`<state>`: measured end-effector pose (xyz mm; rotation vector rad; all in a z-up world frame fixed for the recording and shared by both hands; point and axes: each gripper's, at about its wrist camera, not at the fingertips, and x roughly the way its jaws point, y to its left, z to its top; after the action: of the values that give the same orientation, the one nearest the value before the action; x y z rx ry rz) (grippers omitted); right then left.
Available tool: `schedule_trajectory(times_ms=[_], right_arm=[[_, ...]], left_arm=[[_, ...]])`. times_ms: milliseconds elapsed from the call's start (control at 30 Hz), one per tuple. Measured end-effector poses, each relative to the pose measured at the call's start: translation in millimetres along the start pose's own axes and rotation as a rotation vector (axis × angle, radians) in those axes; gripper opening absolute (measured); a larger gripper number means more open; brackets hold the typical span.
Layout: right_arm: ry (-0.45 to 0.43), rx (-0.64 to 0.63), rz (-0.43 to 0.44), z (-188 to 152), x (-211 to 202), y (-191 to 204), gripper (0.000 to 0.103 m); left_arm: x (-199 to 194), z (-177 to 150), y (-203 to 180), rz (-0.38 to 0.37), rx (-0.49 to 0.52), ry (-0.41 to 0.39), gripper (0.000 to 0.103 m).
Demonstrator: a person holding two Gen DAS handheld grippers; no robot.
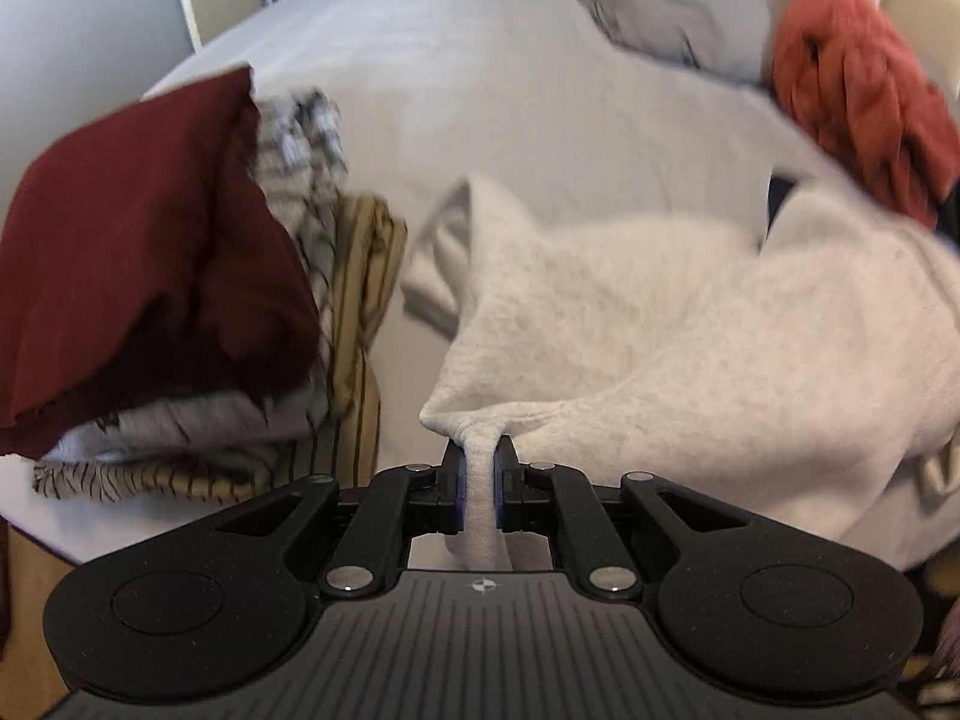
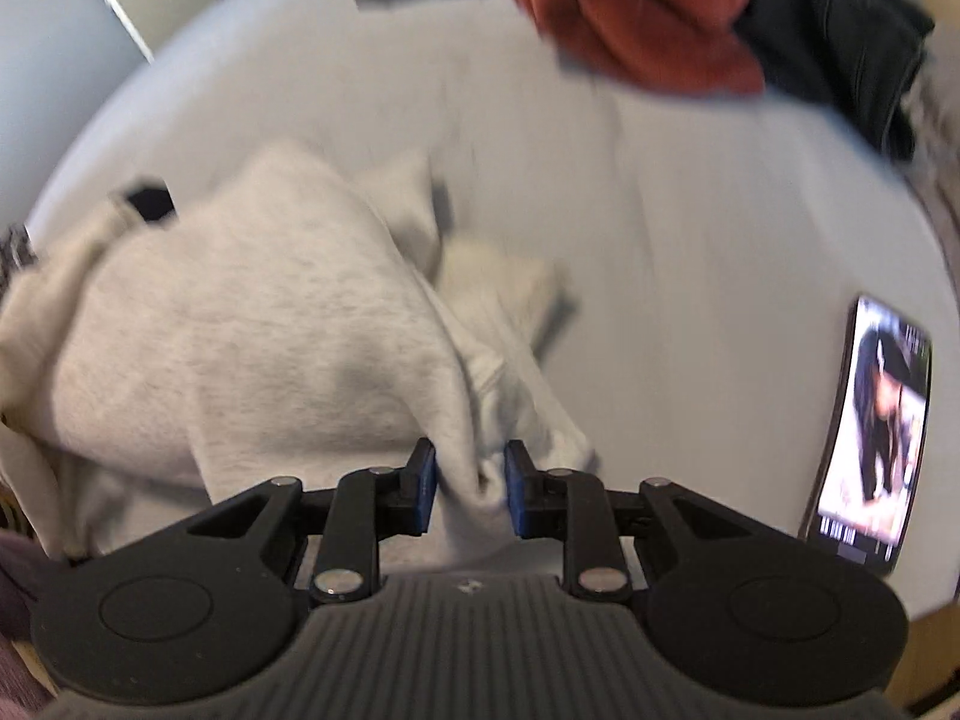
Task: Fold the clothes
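A pale grey fleece garment lies spread over the near part of the bed. My left gripper is shut on a thin pinch of its near edge, the cloth running down between the blue pads. In the right wrist view the same pale grey garment fills the left half, a folded sleeve or flap reaching toward the bed's middle. My right gripper is shut on a thicker bunch of its fabric. Both views are motion-blurred.
A stack of folded clothes, dark red on top over striped pieces, sits at the left. A rust-orange garment and a dark one lie heaped at the far right. A lit phone rests on the grey bedsheet. Pillows lie beyond.
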<state>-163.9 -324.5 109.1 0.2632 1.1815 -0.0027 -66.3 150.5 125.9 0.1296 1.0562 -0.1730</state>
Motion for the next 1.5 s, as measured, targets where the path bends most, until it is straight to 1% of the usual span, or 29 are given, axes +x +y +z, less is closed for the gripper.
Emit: schedule_trajectory(times_ms=[33,67,100,133,167,200,233,267,300,400,467,533,633,733,800,867,1000,1100,1133,1167,1200,1233,1300,1333,1367,1400,1433,1467,1500], right_arm=[[0.019,-0.01,-0.006,-2.7,1.4,0.3,0.027],[0.019,-0.015,-0.012,-3.2,-0.3,0.1,0.029],[0.007,-0.015,-0.017,-2.0,-4.3,-0.6,0.037],[-0.016,-0.014,-0.026,-0.3,-10.9,-0.7,0.039],[-0.045,-0.012,-0.035,1.8,-19.5,-0.5,0.044],[-0.077,-0.01,-0.043,4.4,-27.9,0.2,0.048],[-0.109,-0.01,-0.04,8.4,-36.2,2.1,0.048],[-0.141,-0.012,-0.033,13.0,-44.5,4.6,0.049],[-0.168,-0.014,-0.026,18.3,-51.6,7.9,0.049],[-0.236,-0.042,-0.007,33.7,-63.1,24.6,0.049],[-0.26,-0.072,0.003,44.6,-61.4,39.7,0.049],[-0.27,-0.1,0.02,53.9,-57.8,54.7,0.049],[-0.275,-0.148,0.035,66.3,-42.3,75.5,0.049],[-0.262,-0.197,0.026,69.9,-31.4,93.0,0.051],[-0.252,-0.224,0.012,72.9,-22.7,101.8,0.061],[-0.242,-0.258,-0.013,75.3,-13.1,111.1,0.065],[-0.196,-0.318,-0.053,78.2,10.6,123.1,0.067],[-0.17,-0.352,-0.088,78.1,25.9,124.2,0.067],[-0.168,-0.361,-0.097,77.9,28.9,122.9,0.066],[-0.166,-0.367,-0.103,78.0,31.0,120.9,0.064],[-0.166,-0.364,-0.108,78.6,32.1,117.7,0.053],[-0.166,-0.358,-0.114,79.2,32.3,113.7,0.046],[-0.168,-0.335,-0.105,80.0,29.6,103.6,0.029],[-0.171,-0.315,-0.091,80.5,27.0,98.1,0.024],[-0.175,-0.291,-0.075,80.9,23.6,92.7,0.02],[-0.183,-0.271,-0.063,81.2,19.0,87.7,0.012],[-0.192,-0.254,-0.055,81.2,13.7,83.0,0.01],[-0.205,-0.241,-0.053,80.9,7.8,79.2,0.005],[-0.222,-0.233,-0.061,79.8,0.3,75.4,0.005]], left_arm=[[-0.5,-1.1,-3.5,0.008,0.024,0.008,0.008],[-5.1,-2.3,-5.0,0.014,0.043,-0.001,0.009],[-10.9,-2.8,-5.7,0.019,0.053,-0.018,0.011],[-16.9,-1.5,-6.2,0.018,0.052,-0.039,0.013],[-24.1,0.0,-5.0,0.009,0.04,-0.062,0.018],[-31.2,2.2,-4.5,-0.003,0.024,-0.09,0.025],[-37.6,5.4,-5.6,-0.013,0.006,-0.12,0.029],[-45.5,8.4,-7.1,-0.021,-0.008,-0.151,0.038],[-52.7,12.7,-12.0,-0.031,-0.01,-0.183,0.045],[-67.8,29.9,-35.4,-0.077,0.012,-0.269,0.046],[-74.3,42.6,-53.7,-0.131,0.043,-0.29,0.046],[-78.7,52.9,-77.5,-0.18,0.087,-0.299,0.046],[-74.9,62.2,-116.1,-0.231,0.153,-0.302,0.047],[-64.5,63.9,-149.7,-0.249,0.214,-0.273,0.048],[-56.1,58.2,-165.6,-0.233,0.256,-0.257,0.048],[-47.9,53.5,-178.1,-0.21,0.294,-0.242,0.049],[-28.9,50.0,-191.1,-0.155,0.346,-0.204,0.049],[-16.7,49.7,-191.7,-0.11,0.358,-0.182,0.047],[-13.1,50.0,-189.8,-0.1,0.354,-0.176,0.045],[-10.4,50.6,-185.9,-0.098,0.342,-0.17,0.036],[-8.1,51.3,-181.0,-0.101,0.328,-0.163,0.032],[-6.8,52.0,-175.0,-0.107,0.307,-0.159,0.032],[-6.6,52.8,-160.4,-0.125,0.256,-0.161,0.019],[-7.7,52.5,-152.6,-0.134,0.234,-0.168,0.017],[-8.8,55.1,-142.0,-0.14,0.212,-0.178,0.014],[-11.3,58.2,-130.2,-0.144,0.189,-0.191,0.01],[-15.6,58.4,-119.9,-0.15,0.163,-0.206,0.009],[-20.4,57.8,-109.6,-0.154,0.134,-0.22,0.007],[-25.2,57.2,-99.2,-0.159,0.106,-0.234,0.007]])
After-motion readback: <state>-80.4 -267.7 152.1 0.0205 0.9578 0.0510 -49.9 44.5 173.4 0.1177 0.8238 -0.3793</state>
